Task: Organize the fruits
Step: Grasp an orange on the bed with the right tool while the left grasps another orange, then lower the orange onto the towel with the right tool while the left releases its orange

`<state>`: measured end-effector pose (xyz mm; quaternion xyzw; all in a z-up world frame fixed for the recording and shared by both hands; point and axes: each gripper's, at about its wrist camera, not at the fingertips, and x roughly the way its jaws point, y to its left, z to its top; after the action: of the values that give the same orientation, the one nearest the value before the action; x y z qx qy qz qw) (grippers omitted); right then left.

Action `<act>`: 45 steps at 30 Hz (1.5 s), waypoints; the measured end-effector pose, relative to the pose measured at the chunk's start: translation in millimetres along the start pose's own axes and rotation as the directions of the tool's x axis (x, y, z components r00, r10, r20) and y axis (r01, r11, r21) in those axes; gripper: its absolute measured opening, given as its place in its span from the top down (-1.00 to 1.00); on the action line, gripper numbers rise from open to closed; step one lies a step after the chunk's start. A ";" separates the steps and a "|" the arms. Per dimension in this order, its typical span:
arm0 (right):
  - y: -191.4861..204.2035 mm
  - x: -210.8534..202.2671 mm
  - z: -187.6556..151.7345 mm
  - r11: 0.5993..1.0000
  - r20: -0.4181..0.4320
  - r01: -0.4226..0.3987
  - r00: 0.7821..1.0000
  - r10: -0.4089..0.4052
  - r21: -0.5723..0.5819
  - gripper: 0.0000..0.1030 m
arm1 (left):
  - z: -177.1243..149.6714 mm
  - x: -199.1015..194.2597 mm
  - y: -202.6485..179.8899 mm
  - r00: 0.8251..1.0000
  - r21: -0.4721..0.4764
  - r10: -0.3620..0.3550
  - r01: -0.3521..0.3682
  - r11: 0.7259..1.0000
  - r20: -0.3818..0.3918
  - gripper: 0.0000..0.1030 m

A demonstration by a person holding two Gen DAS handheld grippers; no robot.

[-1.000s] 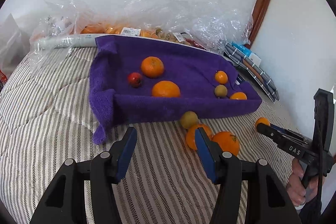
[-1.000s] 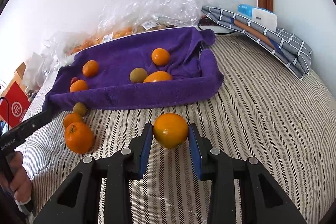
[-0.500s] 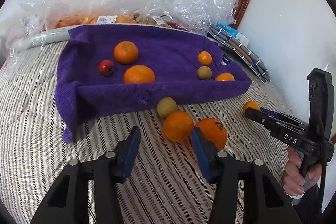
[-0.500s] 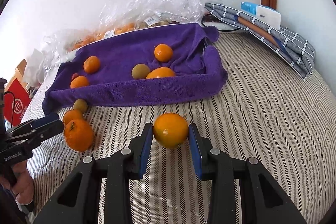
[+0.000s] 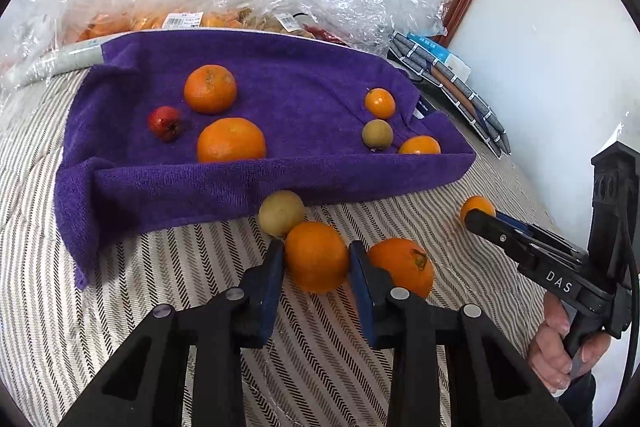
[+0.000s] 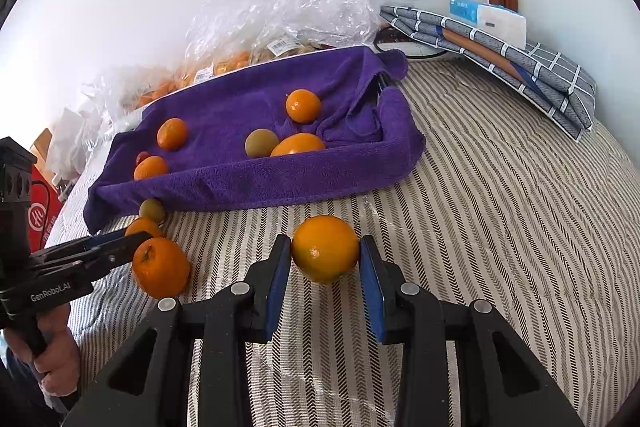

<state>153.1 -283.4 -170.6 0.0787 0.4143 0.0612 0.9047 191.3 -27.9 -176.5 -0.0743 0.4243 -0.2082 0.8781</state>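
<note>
Ahead of both tools lies the purple towel (image 5: 280,79), already carrying several fruits, spread on the striped bed (image 6: 500,207). The right tool (image 6: 325,257) is clamped on an orange (image 6: 325,254). The left tool (image 5: 316,261) brackets another orange (image 5: 316,255), pads touching or nearly so; I cannot tell if it grips. Best squeeze gently at the fruit's widest girth, avoiding the stemmed orange (image 5: 404,265) just right of the pad.
</note>
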 end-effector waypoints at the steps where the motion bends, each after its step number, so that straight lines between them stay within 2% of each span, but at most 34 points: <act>1: -0.5 -0.5 -0.1 1.000 0.002 -0.003 1.000 0.003 0.003 0.33 | -0.8 -2.8 0.1 1.000 0.000 -0.006 0.006 1.000 0.013 0.40; 4: -1.2 -0.8 -0.2 1.000 0.004 -0.006 1.000 0.006 0.004 0.33 | -4.5 -17.5 3.9 0.996 -0.014 -0.031 0.032 0.999 0.082 0.40; 13: 0.9 -9.8 -1.4 0.999 0.047 -0.031 0.998 0.032 -0.006 0.33 | -3.2 -42.9 30.0 0.976 -0.157 -0.009 0.044 0.987 0.218 0.40; 19: -1.8 -13.0 -0.3 0.999 0.060 -0.049 0.997 0.049 0.000 0.33 | -0.5 -44.8 42.2 0.972 -0.203 0.015 0.034 0.979 0.236 0.40; 26: -4.5 -20.4 5.0 0.997 0.063 -0.072 0.995 0.071 0.013 0.33 | -0.7 -52.0 46.3 0.964 -0.214 0.061 -0.004 0.977 0.259 0.40; 29: -6.3 -28.3 15.6 0.997 0.081 -0.071 0.994 0.069 0.013 0.33 | -0.3 -61.8 47.5 0.949 -0.213 0.103 -0.039 0.976 0.297 0.40; 36: -5.0 -43.0 53.0 0.998 0.152 -0.026 0.988 0.034 -0.056 0.33 | 22.5 -74.0 56.1 0.933 -0.223 0.155 -0.084 0.971 0.324 0.40; 40: -2.7 -37.5 75.7 0.996 0.178 -0.015 0.984 0.030 -0.089 0.33 | 44.4 -75.7 54.1 0.909 -0.193 0.213 -0.152 0.969 0.357 0.40; 45: 0.2 -9.0 96.0 0.994 0.152 -0.022 0.988 0.038 -0.105 0.33 | 54.3 -61.0 62.9 0.912 -0.218 0.226 -0.156 0.963 0.342 0.40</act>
<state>220.1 -293.5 -102.0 0.0426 0.3382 0.0901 0.9358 218.8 52.5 -118.1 -0.1513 0.2772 -0.0632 0.9467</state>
